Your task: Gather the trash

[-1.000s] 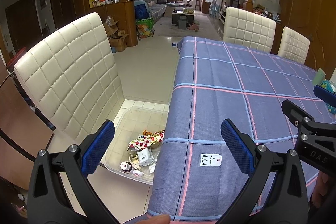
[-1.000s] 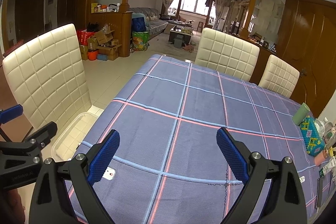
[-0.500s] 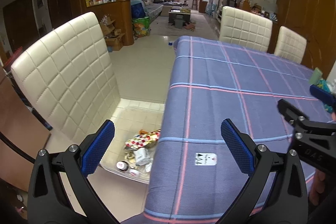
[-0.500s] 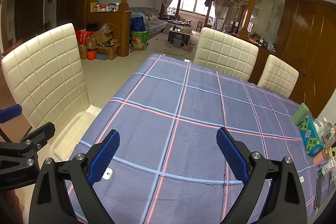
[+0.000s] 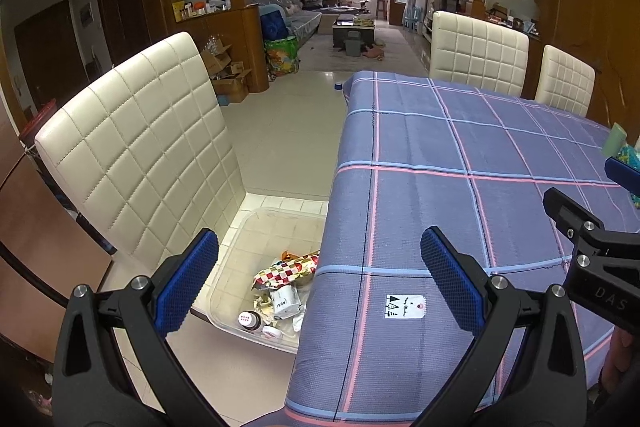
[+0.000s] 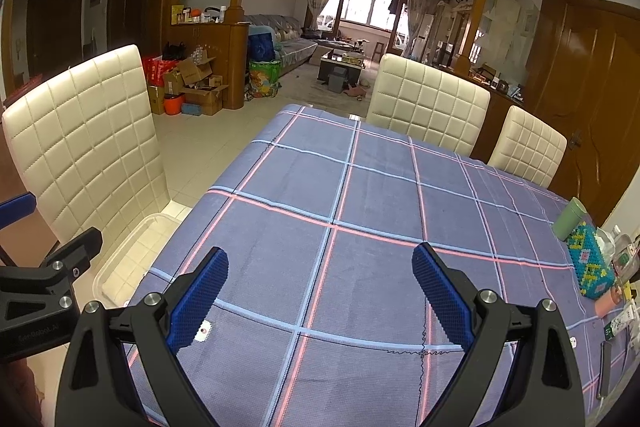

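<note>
A clear plastic bin point(image 5: 276, 223) sits on the white chair seat beside the table, also seen as the bin's rim point(image 6: 132, 247). Inside it lies trash: a red-and-white checkered wrapper point(image 5: 286, 269), a crumpled white packet point(image 5: 285, 302) and a small bottle point(image 5: 249, 319). My left gripper point(image 5: 318, 281) is open, empty, hovering over the table's left edge by the bin. My right gripper point(image 6: 320, 297) is open and empty above the blue plaid tablecloth point(image 6: 360, 211). A small white tag point(image 5: 405, 306) lies on the cloth.
White quilted chairs stand at the left point(image 5: 140, 147) and at the far side point(image 6: 428, 111). At the table's right edge are a green cup point(image 6: 568, 219), a beaded box point(image 6: 590, 267) and other small items. Boxes point(image 6: 188, 79) sit on the floor beyond.
The left gripper's view has shifted slightly, so the bin and table edge sit a little further right and lower. Both grippers stay open and empty.
</note>
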The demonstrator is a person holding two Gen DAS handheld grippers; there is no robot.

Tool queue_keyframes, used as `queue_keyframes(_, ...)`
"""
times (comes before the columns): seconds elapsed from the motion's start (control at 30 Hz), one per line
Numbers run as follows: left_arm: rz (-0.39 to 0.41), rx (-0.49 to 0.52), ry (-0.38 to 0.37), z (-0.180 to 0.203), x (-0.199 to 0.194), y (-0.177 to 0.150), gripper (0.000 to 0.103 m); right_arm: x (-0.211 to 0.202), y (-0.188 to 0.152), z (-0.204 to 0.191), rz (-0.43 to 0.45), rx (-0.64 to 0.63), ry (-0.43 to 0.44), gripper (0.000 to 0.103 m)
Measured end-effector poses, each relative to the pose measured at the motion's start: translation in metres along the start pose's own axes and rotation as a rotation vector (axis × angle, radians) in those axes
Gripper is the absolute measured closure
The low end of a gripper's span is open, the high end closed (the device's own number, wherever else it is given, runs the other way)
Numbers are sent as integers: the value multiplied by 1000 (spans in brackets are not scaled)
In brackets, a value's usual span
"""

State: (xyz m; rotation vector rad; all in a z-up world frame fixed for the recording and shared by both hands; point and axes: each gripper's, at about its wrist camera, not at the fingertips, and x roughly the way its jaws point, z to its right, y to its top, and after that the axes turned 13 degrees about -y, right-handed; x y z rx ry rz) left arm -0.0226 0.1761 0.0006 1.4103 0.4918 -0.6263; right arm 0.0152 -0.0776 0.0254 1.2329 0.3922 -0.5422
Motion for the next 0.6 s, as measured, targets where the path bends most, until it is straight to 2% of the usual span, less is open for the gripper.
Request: queue_keyframes(0.6,-20,12,1,4,1,-1,3,0,0,2,-2,5,1,12)
